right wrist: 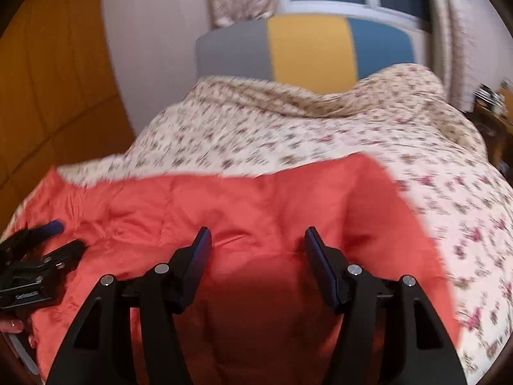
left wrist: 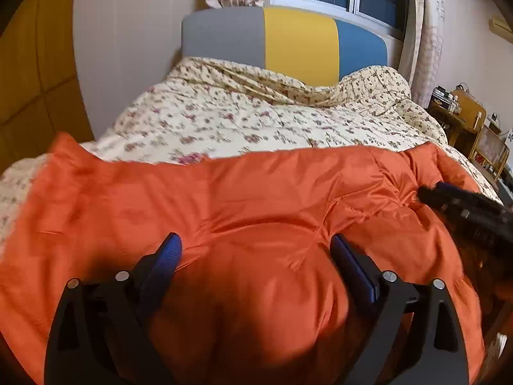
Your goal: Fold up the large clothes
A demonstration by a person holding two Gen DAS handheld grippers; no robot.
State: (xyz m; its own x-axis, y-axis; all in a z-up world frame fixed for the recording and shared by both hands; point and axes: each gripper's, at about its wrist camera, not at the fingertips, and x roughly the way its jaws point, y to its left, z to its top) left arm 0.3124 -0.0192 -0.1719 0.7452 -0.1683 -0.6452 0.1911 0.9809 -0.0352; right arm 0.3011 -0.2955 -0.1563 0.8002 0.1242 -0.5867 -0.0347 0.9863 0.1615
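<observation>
A large orange padded jacket lies spread across the near end of the bed, its far edge running roughly straight from side to side. My left gripper hovers low over the jacket's near part. It is open wide, and a puffed bulge of fabric sits between the blue pads without being pinched. My right gripper is open over the jacket near its right side, nothing clamped. In the left wrist view the right gripper pokes in from the right. The left gripper shows at the left edge of the right wrist view.
A floral quilt covers the bed beyond the jacket, bunched up near the grey, yellow and blue headboard. A wooden wardrobe stands at the left. A cluttered desk and chair sit at the right. A fingertip shows at the lower left.
</observation>
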